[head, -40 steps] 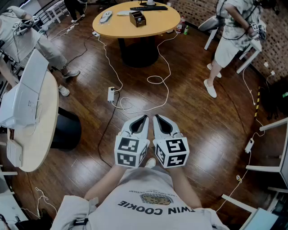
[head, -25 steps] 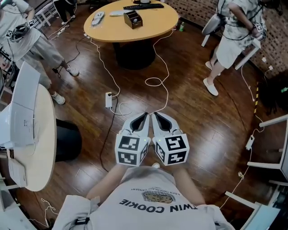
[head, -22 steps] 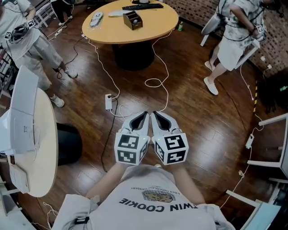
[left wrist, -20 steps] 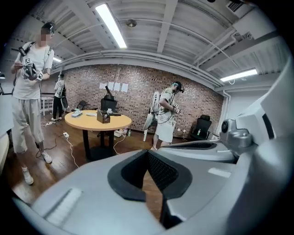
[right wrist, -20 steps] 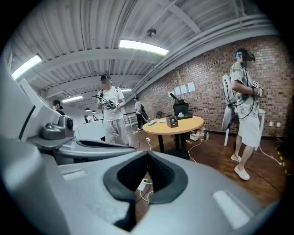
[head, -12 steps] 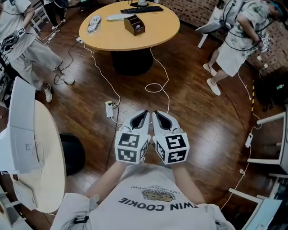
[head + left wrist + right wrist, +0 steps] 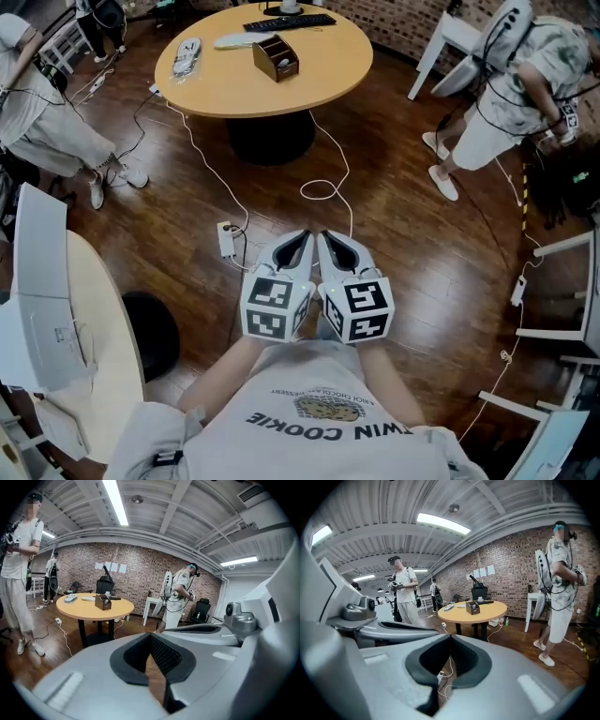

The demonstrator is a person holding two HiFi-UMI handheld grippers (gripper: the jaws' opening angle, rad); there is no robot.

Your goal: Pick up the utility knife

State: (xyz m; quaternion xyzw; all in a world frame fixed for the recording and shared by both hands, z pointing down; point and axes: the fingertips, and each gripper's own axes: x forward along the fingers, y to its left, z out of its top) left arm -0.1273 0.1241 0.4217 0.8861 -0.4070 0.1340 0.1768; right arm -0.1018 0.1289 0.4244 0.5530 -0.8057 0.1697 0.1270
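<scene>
**Approach phase.** The left claw (image 7: 300, 238) and the right claw (image 7: 324, 238) are held side by side above the dark wooden floor (image 7: 412, 244). Each is pressed together with nothing between its jaws. The utility knife cannot be made out. It is presumed to lie among the small items on the round yellow wooden worktop (image 7: 309, 80), well ahead. It is judged light, stiff and smooth-sided, best pinched across the middle of its handle, clear of the blade end.
</scene>
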